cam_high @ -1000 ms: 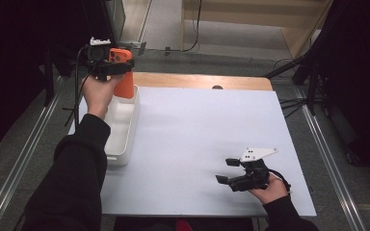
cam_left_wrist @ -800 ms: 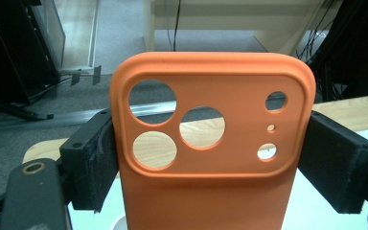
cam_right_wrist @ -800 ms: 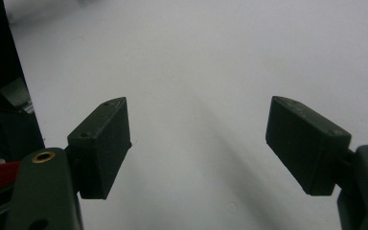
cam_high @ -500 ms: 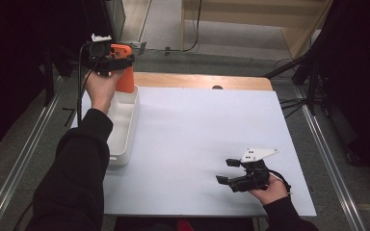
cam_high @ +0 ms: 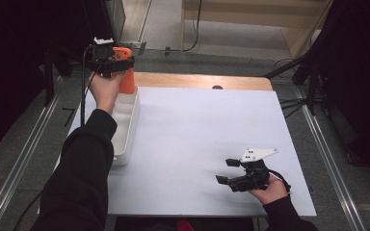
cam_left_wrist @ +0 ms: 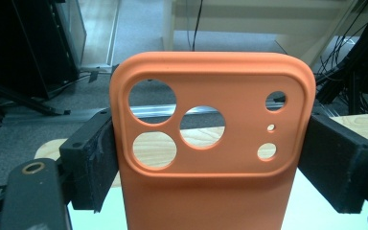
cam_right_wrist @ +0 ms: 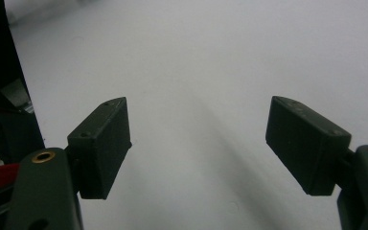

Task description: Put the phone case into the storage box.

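Holding the orange phone case (cam_left_wrist: 211, 158) upright in your left gripper (cam_left_wrist: 211, 163), long axis vertical, camera cutouts uppermost; right gripper (cam_right_wrist: 199, 143) fingers are standing wide, gripping nothing.

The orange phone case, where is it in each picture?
High view: the orange phone case is at the upper left, in the left gripper, above the far end of the white tray.
Left gripper view: it stands in the middle, pressed between the two black jaws, camera holes at the top.
Right gripper view: not in it; open jaws over the white table.
Shared landmark: the table's wooden edge, seen through the case's holes.
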